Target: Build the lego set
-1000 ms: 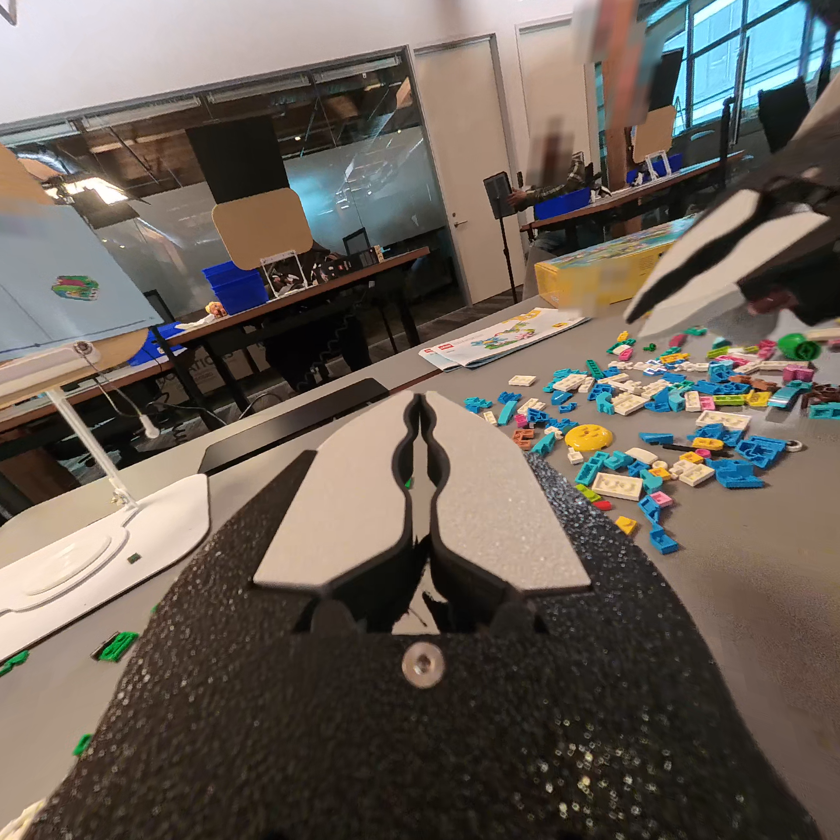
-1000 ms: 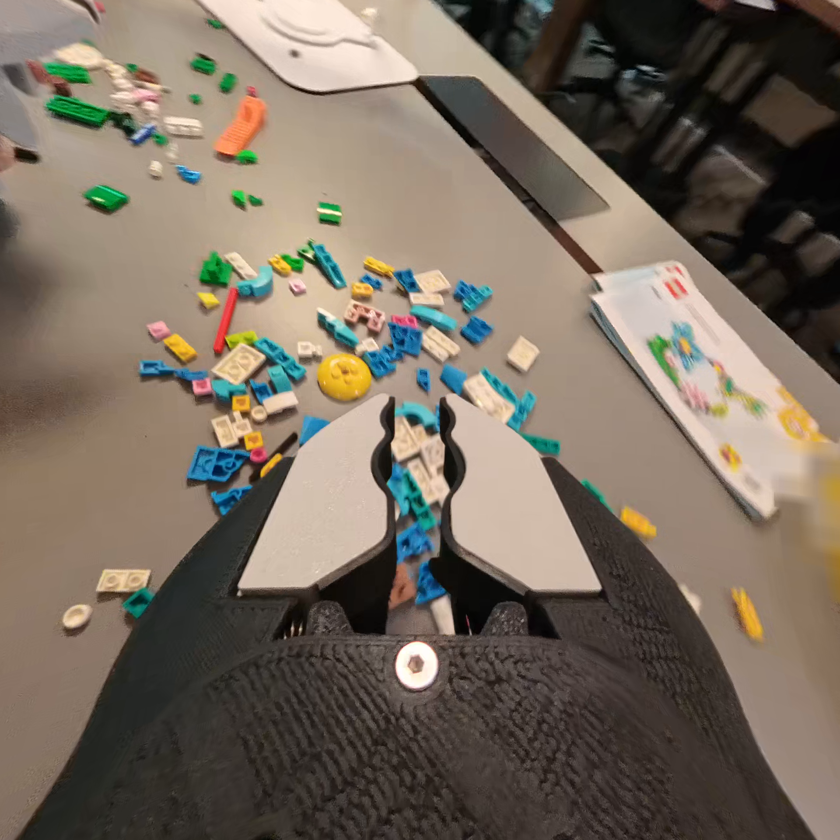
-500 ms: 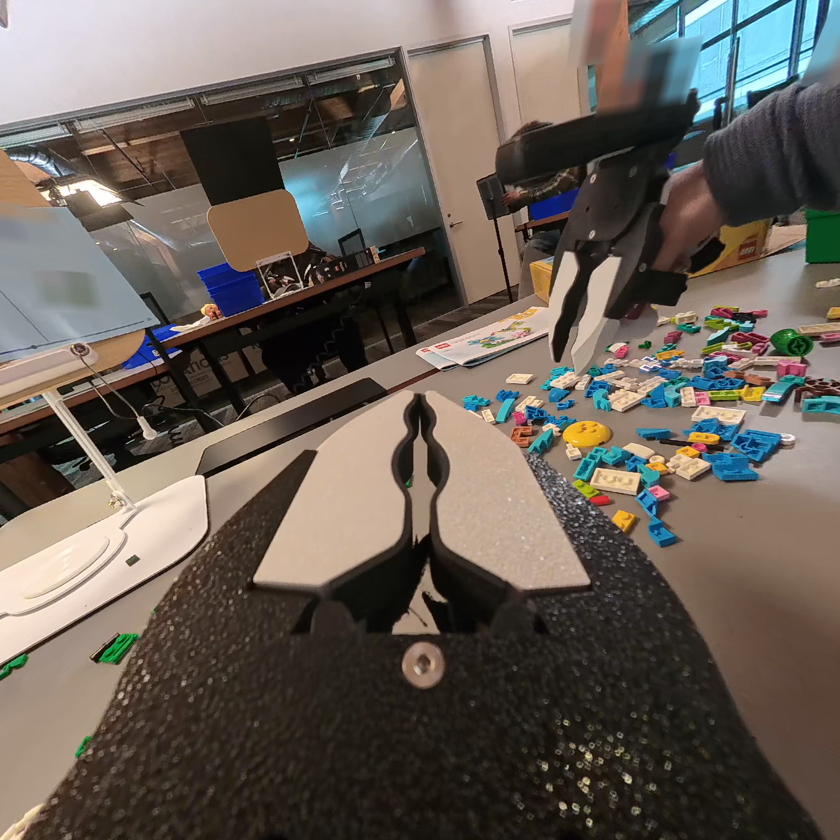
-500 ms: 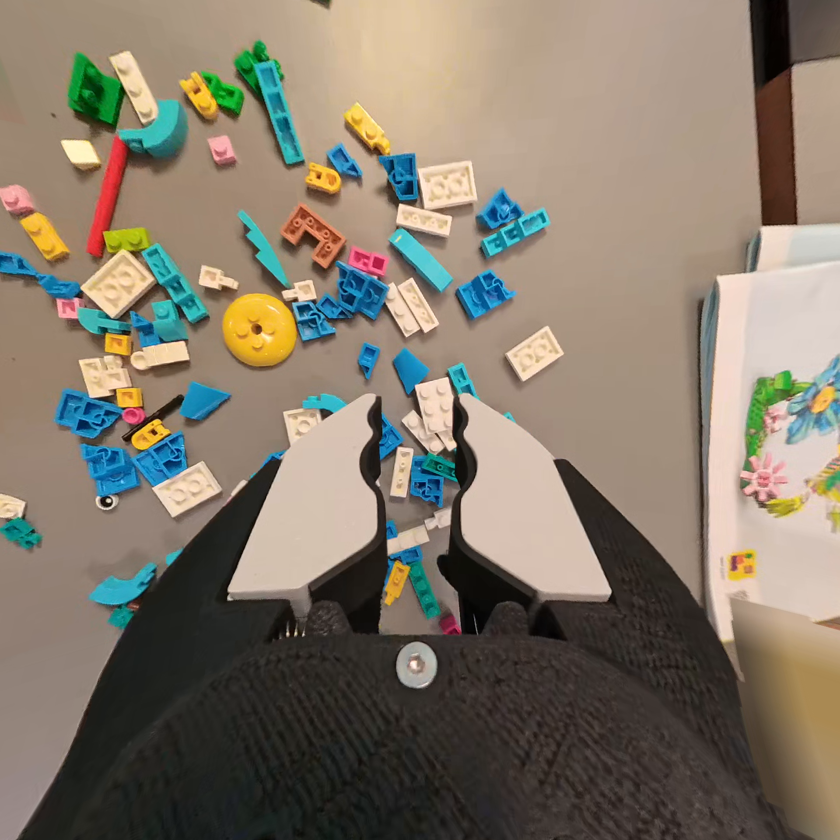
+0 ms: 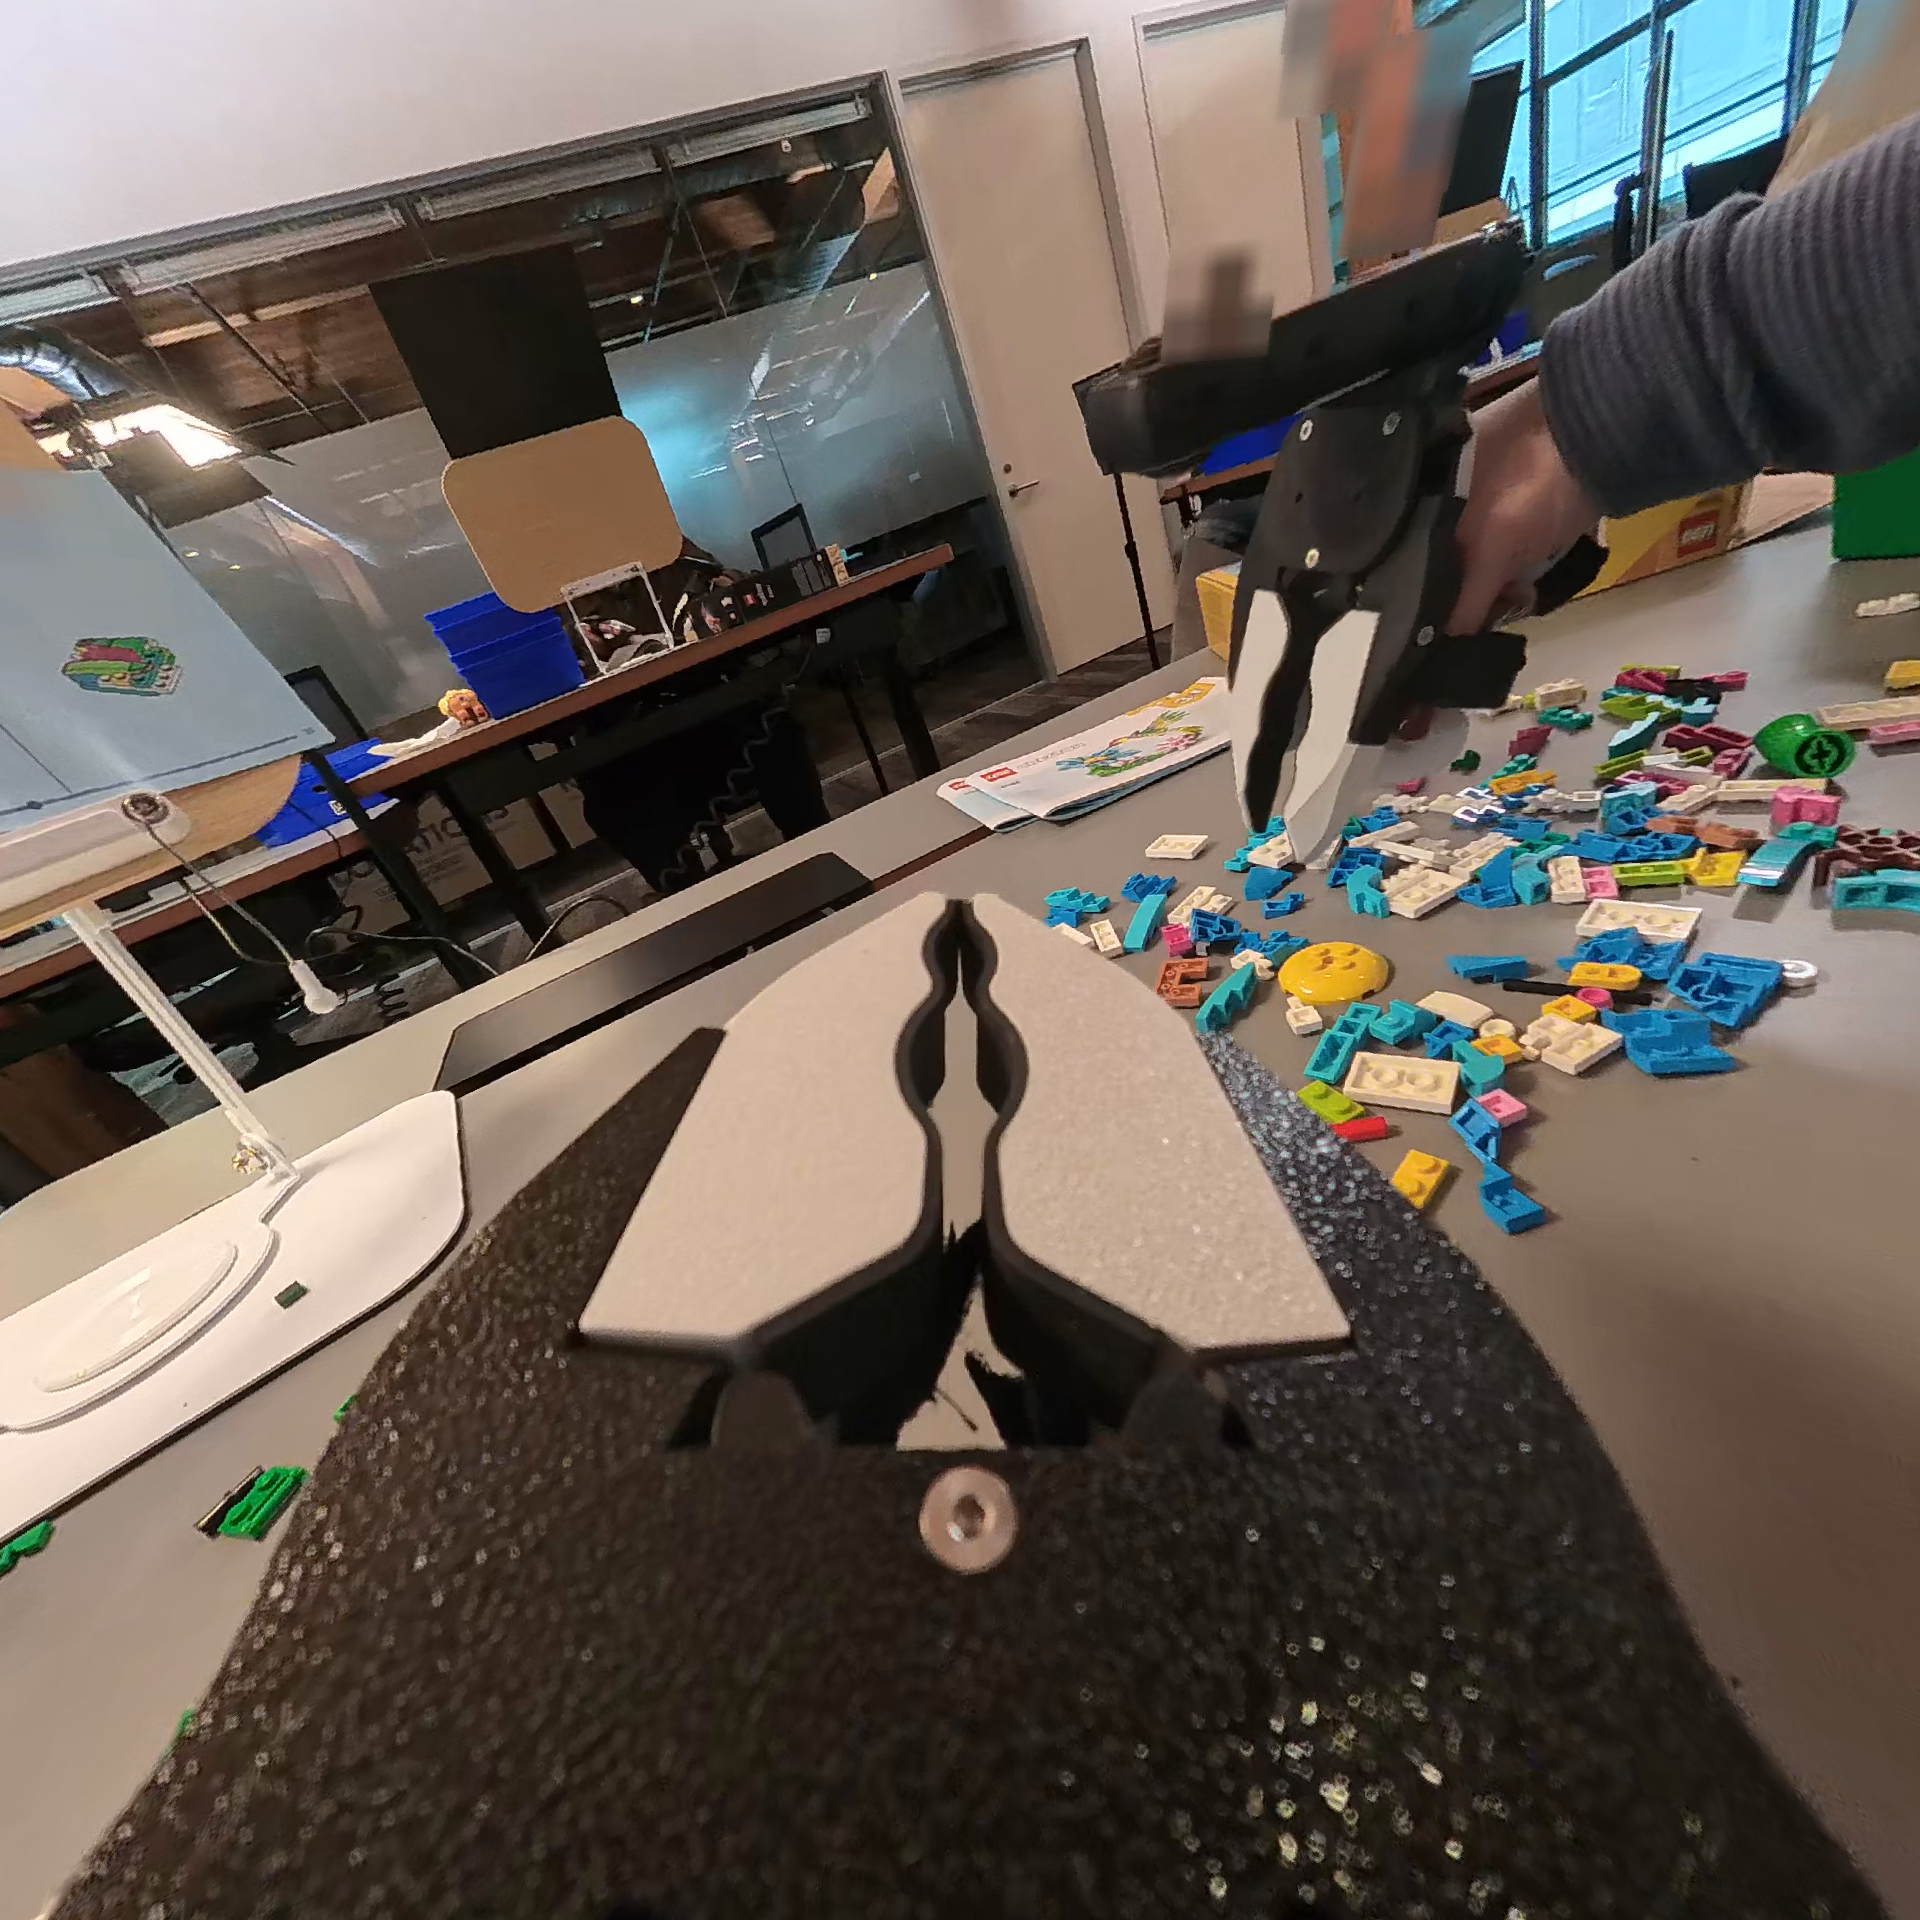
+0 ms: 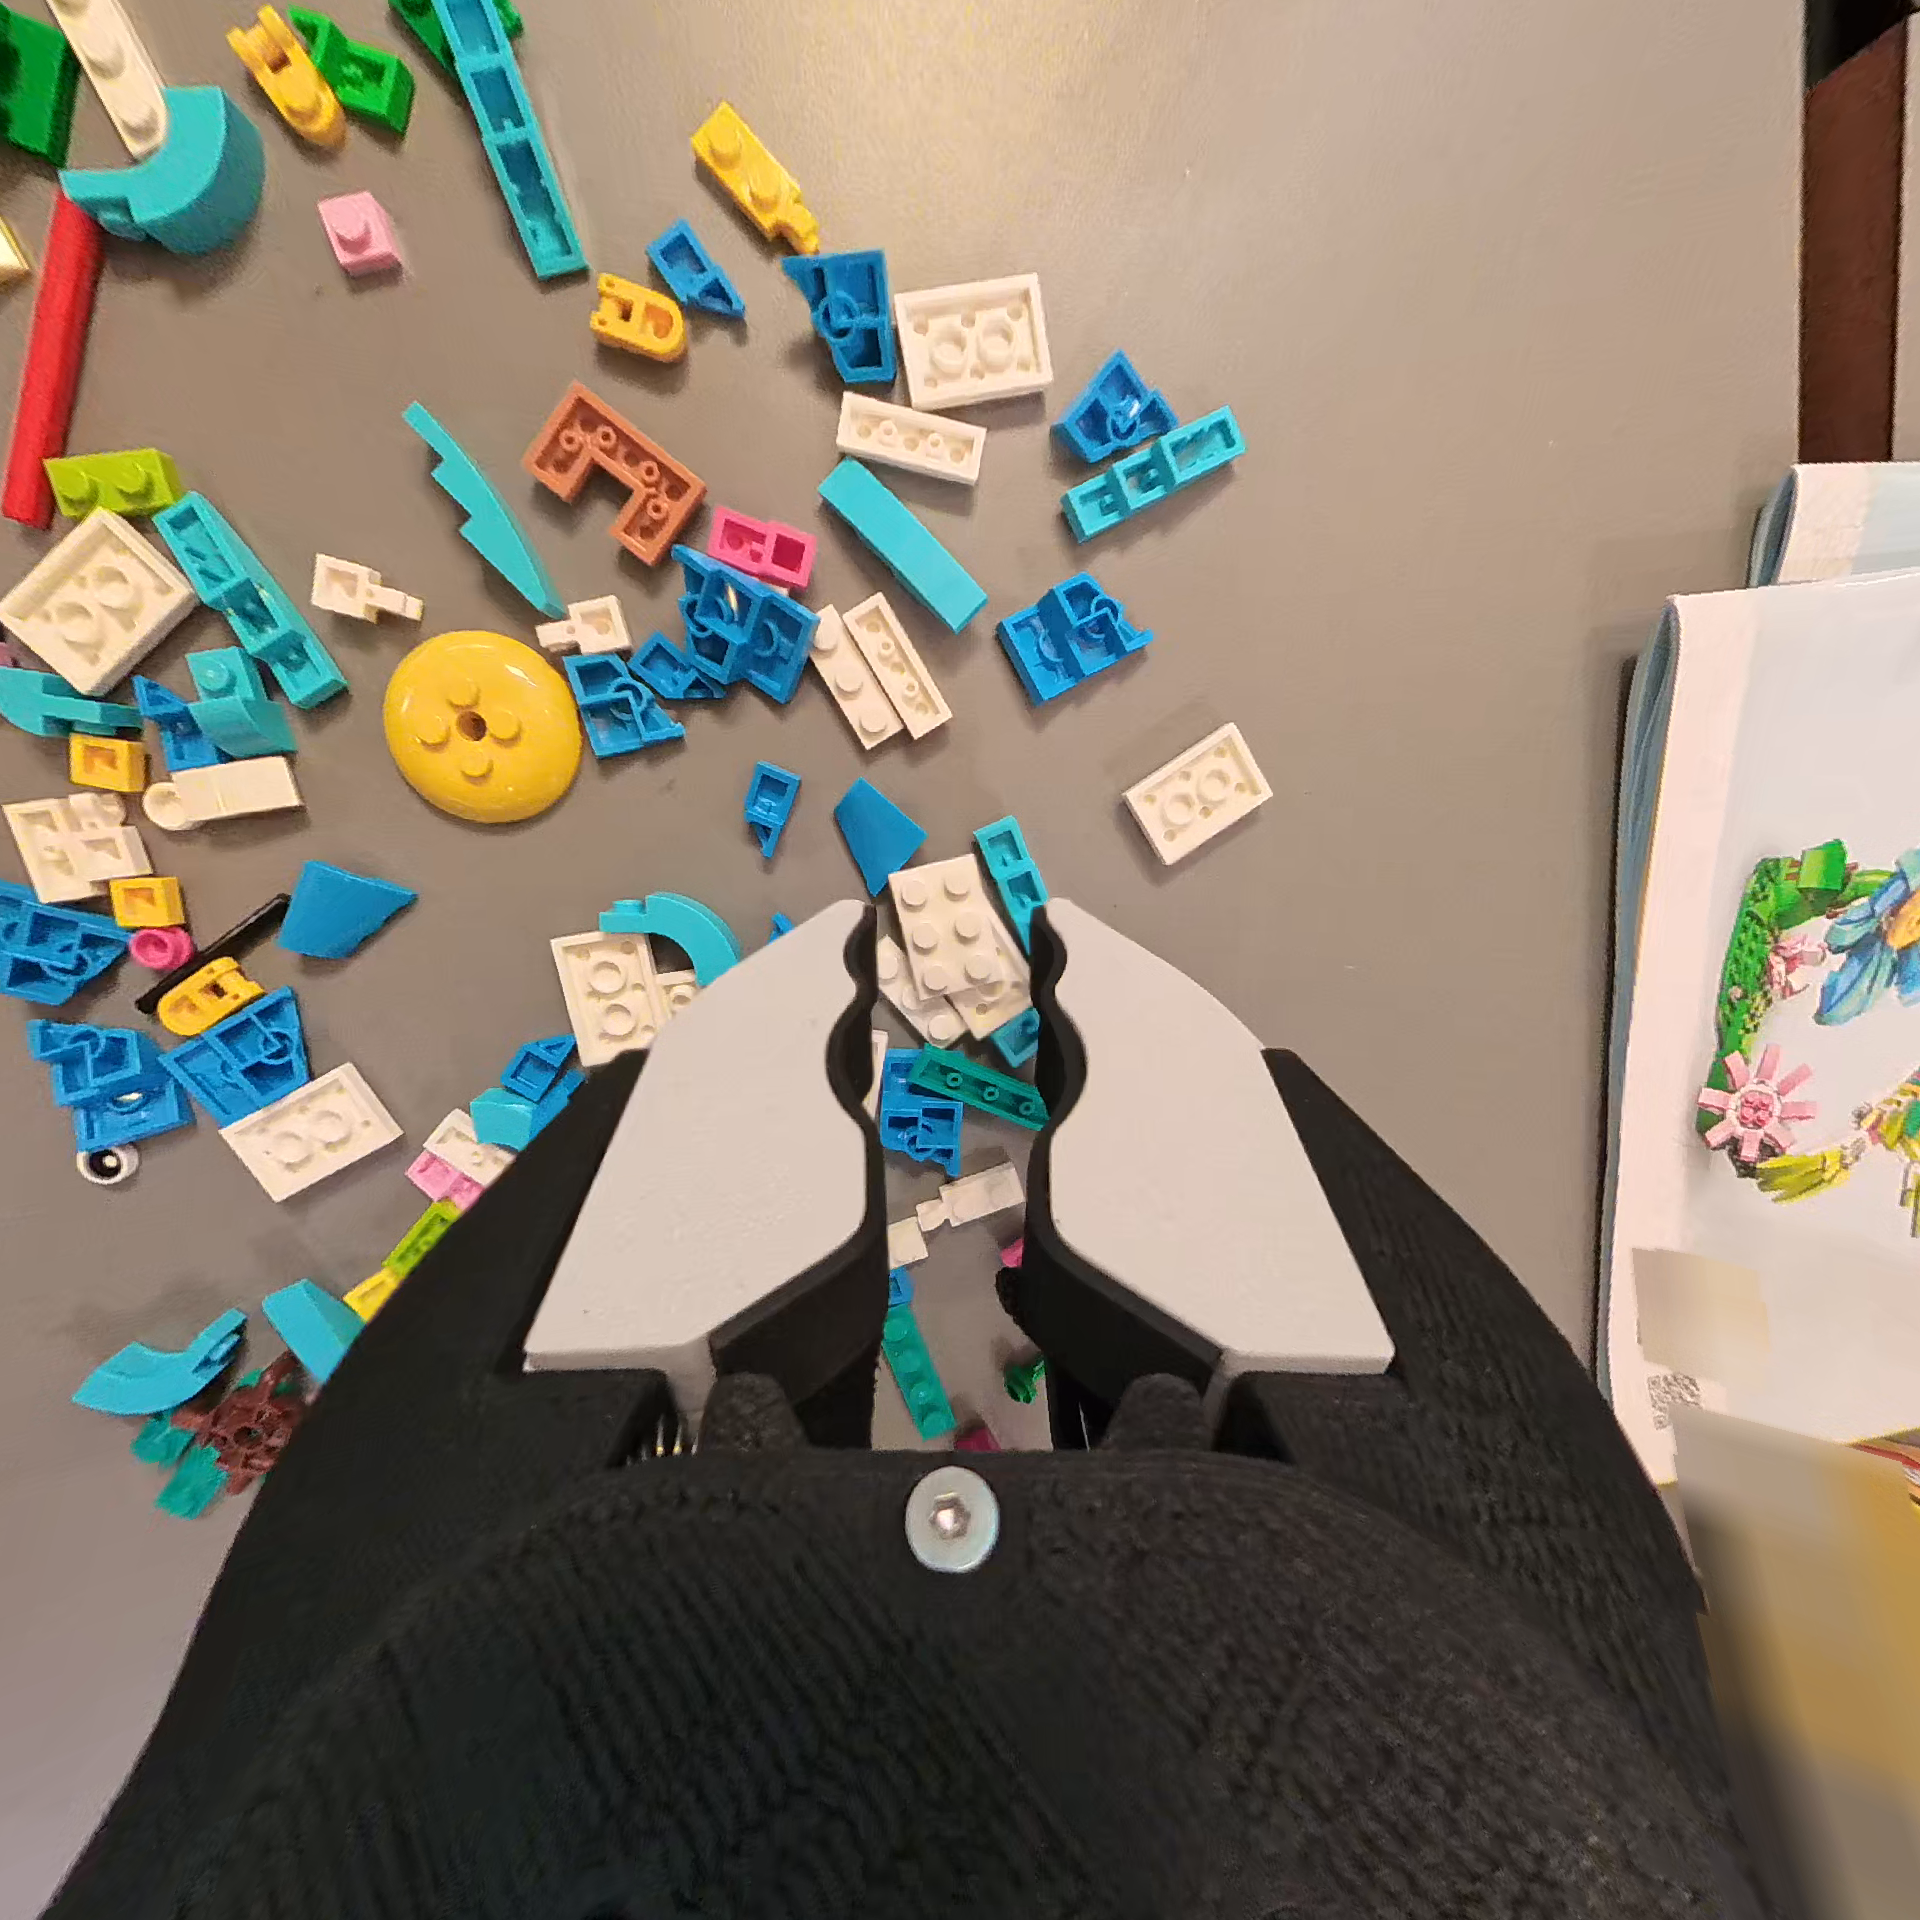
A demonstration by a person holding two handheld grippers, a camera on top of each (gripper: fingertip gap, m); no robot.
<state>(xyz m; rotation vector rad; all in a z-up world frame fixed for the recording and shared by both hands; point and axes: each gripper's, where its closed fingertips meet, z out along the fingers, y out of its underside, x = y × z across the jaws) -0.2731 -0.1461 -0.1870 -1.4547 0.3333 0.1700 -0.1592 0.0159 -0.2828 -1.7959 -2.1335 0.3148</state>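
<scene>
Right gripper (image 6: 951,925) points straight down over the scattered lego pieces (image 6: 727,644) on the grey table (image 6: 1403,312), jaws parted and empty, straddling a white 2x3 plate (image 6: 951,935) that lies stud-side up on other white pieces near the pile's edge toward the instruction booklet (image 6: 1787,987). In the left wrist view its tips reach the pieces, though contact cannot be confirmed. Left gripper (image 5: 961,914) hovers apart from the pile, jaws closed on nothing. The plate is judged light, rigid, smooth and thin; it would likely slide or flip under a glancing touch. The surest hold is across its 2 long edges, fingers low against the table, clear of the teal piece (image 6: 1013,873) touching its side. A yellow round dish (image 6: 480,725) lies well apart.
</scene>
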